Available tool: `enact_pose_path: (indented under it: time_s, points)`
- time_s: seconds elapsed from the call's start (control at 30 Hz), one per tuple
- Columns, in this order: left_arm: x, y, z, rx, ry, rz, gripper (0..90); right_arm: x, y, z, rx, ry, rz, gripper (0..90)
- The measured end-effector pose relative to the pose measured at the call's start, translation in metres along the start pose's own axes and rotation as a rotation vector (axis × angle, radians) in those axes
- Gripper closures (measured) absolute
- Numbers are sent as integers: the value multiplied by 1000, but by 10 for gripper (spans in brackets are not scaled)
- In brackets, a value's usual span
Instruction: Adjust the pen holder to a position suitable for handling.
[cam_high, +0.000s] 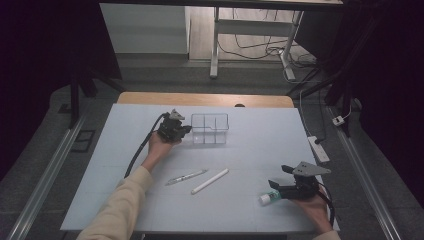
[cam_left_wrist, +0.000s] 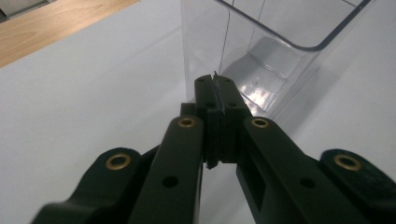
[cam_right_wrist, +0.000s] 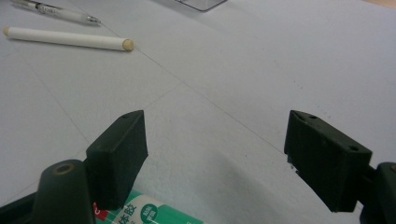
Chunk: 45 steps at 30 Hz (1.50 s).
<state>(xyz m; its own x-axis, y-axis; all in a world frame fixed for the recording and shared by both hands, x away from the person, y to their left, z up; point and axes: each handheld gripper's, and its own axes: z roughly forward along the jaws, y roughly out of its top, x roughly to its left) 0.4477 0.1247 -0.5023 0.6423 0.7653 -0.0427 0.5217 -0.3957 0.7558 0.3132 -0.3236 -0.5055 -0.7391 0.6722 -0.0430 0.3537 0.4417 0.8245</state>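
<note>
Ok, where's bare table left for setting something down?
Widest free patch: right of the clear box, above the right claw. Also bare: the near left corner beside the sleeve. Crowded: centre, where the pen and white stick lie, and around the glue tube.

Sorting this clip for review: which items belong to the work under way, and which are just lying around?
In hand:
- clear divided box, beside the shut left gripper
- glue stick, at the open right gripper

Lying about:
- white stick
- pen
- power strip off the table
</note>
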Motion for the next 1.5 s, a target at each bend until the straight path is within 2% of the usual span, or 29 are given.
enact_pose_path:
  time_s: [0.77,0.93,1.13,1.37,1.5]
  points:
    - [-10,13,16,-3,-21,16,891,0,-1,1,2,2,2,208]
    - [-12,19,23,-8,-33,5,891,-1,0,-1,3,-1,3,208]
    - [-11,22,31,9,-42,-13,890,-2,-1,-4,-6,-3,7,208]
    - [-13,26,33,17,-42,-12,890,-2,-1,-4,-11,-2,4,209]
    - [-13,25,25,24,-41,5,889,-2,0,-5,-14,-7,4,209]
